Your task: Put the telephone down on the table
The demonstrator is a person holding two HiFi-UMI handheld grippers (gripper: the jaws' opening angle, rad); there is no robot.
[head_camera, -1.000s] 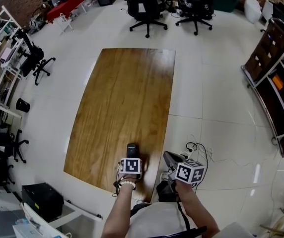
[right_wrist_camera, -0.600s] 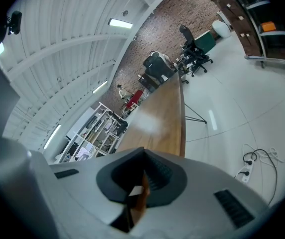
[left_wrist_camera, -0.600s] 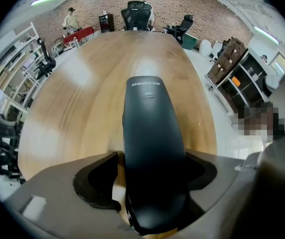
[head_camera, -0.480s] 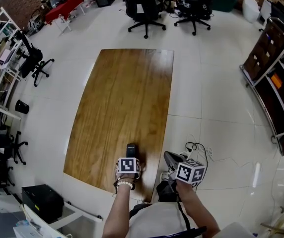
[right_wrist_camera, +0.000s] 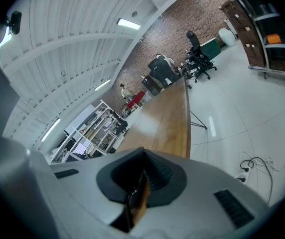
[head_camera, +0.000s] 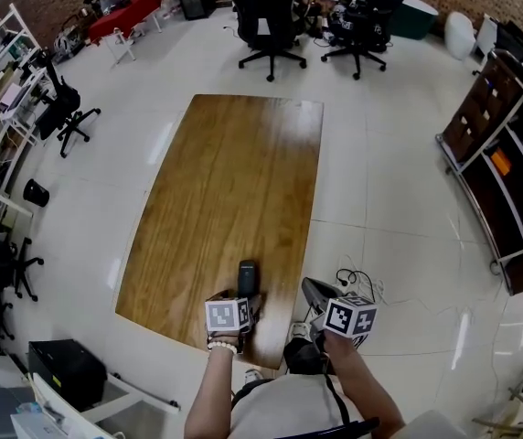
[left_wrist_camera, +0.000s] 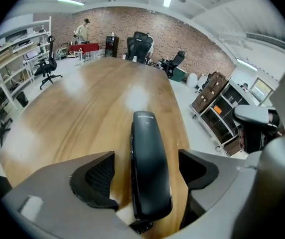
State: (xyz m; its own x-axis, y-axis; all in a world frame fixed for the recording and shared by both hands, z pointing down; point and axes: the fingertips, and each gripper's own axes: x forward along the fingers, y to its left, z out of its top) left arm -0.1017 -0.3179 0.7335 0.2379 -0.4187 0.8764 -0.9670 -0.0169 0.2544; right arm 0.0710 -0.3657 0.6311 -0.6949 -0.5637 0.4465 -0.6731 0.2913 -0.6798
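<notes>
Holding the left gripper (left_wrist_camera: 147,173) over the telephone (left_wrist_camera: 149,168), which is lying flat on the table (head_camera: 234,172) by the near edge, toward the right corner; jaws straddling it without touching, just opening wide, then narrowing slightly. Holding the right gripper (right_wrist_camera: 140,183) just off that corner, jaws closed, gripping nothing

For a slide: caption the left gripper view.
Black telephone handset lying on the wooden table between the left gripper's jaws, which have just been opening and stand clear of it.
</notes>
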